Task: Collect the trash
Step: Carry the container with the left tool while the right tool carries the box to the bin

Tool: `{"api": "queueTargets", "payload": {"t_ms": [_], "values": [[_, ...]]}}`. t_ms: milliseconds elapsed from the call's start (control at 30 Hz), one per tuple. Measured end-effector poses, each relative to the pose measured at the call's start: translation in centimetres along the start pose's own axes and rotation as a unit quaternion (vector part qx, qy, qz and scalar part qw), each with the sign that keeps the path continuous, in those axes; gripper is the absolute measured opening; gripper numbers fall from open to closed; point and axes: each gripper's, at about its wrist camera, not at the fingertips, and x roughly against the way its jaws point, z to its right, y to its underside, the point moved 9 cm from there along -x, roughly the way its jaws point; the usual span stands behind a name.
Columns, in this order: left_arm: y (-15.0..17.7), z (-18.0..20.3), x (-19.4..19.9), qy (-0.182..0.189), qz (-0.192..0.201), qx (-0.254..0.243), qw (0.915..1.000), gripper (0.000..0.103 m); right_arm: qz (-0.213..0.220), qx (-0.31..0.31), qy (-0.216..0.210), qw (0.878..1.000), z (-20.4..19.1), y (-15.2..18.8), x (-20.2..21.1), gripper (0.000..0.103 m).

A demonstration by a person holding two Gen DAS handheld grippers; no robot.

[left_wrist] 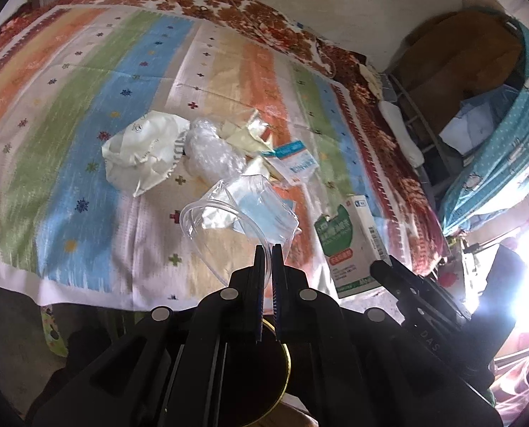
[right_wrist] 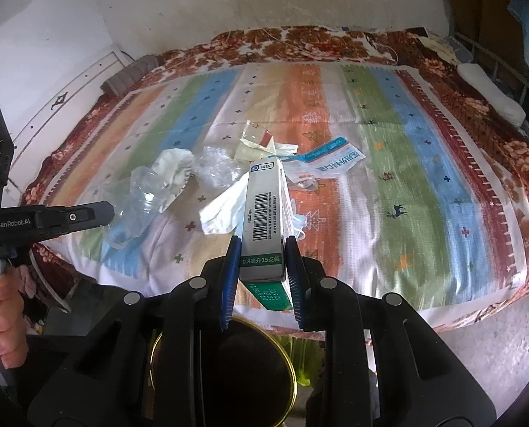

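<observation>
Jaws: left gripper pinches clear cup, right gripper clamps carton, barcode visible only in right view

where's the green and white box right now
The green and white box is clamped in the right tongs, lifted above the bed's near edge, over the dark bin.
</observation>
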Motion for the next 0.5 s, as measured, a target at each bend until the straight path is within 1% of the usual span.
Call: {"api": "queueTargets", "payload": {"t_ms": [200, 400, 500], "values": [[2.0, 0.7, 1.2, 0.003, 0.007, -0.020, 0.9998, 0.003, 0.014, 0.016, -0.006, 1.000, -1.4, 1.0, 2.0, 0.024], [3.8, 0.8, 2.1, 0.012, 0.008, -0.023, 0.9996, 0.003, 0.017, 0.020, -0.021, 0.999, -3.1, 3.3, 3.4, 0.024], [5.0, 1.0, 2.3, 0.015, 0.003, -0.027, 0.9995, 0.003, 0.016, 0.032, -0.019, 0.999, -3.9, 4.7, 3.9, 0.024]]}}
